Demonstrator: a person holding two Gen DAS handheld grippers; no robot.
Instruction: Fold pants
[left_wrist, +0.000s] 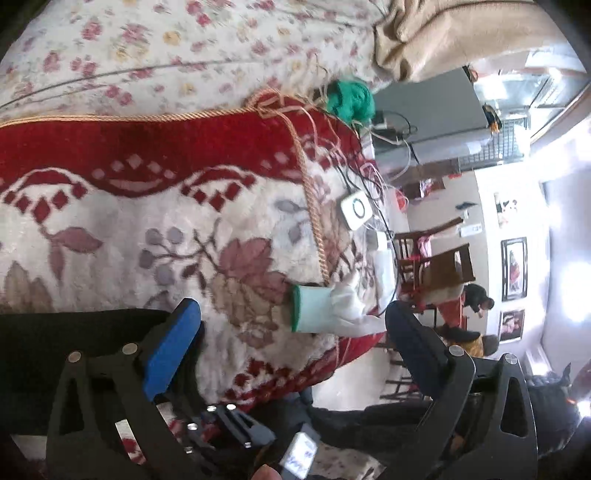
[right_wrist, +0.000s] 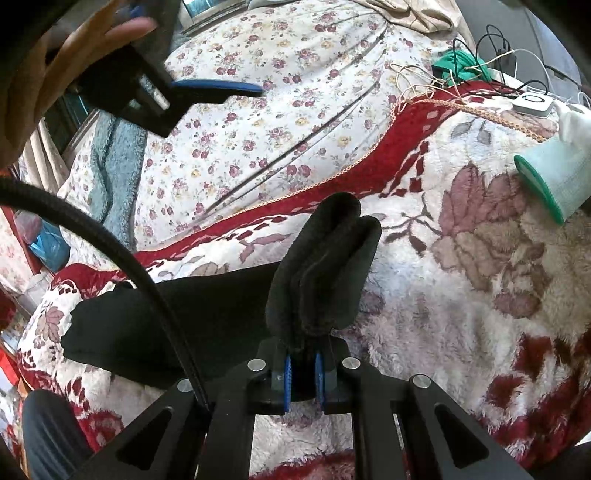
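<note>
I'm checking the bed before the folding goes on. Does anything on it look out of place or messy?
Yes. A tangle of cables and a white device sit at the far corner of the red floral blanket, with a stray green-cuffed glove beside them. The black pants lie bunched, one thick fold clamped in the right gripper.

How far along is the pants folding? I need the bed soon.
Done: the black pants lie partly laid out on the red floral blanket. In hand: the right gripper pinches a bunched fold of them, while the left gripper is open and empty. Left: laying that fold down and finishing the stack.
</note>
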